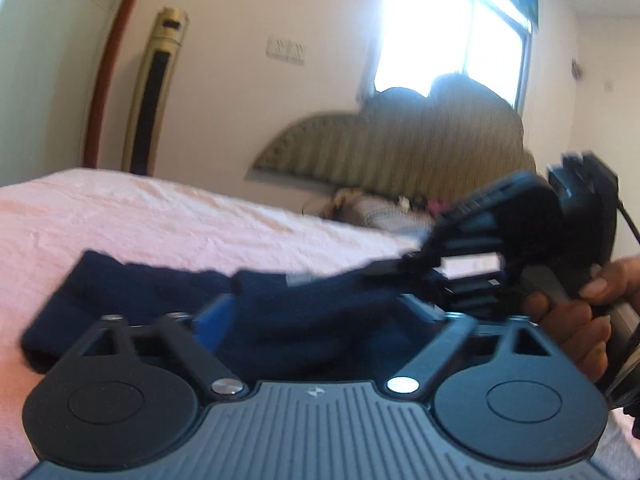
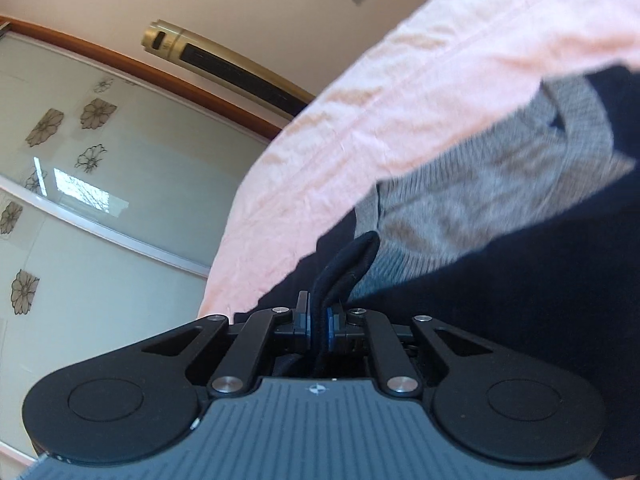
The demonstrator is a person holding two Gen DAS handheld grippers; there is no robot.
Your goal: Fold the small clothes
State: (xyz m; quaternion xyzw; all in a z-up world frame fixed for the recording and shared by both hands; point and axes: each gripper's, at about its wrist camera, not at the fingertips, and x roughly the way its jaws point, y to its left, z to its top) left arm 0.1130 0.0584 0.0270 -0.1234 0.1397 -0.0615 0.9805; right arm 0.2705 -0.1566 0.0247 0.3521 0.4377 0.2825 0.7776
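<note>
A navy garment [image 1: 132, 284] lies crumpled on the pink bedsheet [image 1: 140, 216]. My left gripper [image 1: 316, 316] stands open, its jaws wide apart; navy cloth bulges between them but the pads do not press on it. My right gripper [image 1: 380, 270] comes in from the right, held by a person's hand [image 1: 580, 320], and pinches the cloth's upper edge. In the right wrist view the right gripper [image 2: 319, 320] is shut on a rolled navy hem. Beyond it the navy garment [image 2: 520, 280] shows a grey knit panel [image 2: 480, 184] lying on the sheet [image 2: 400, 92].
A padded headboard [image 1: 400, 148] stands under a bright window [image 1: 448, 32], with a small heap of other clothes [image 1: 372, 208] at its foot. A gold tower unit [image 1: 156, 96] stands by the wall. Flower-patterned wardrobe doors [image 2: 100, 184] lie past the bed's edge.
</note>
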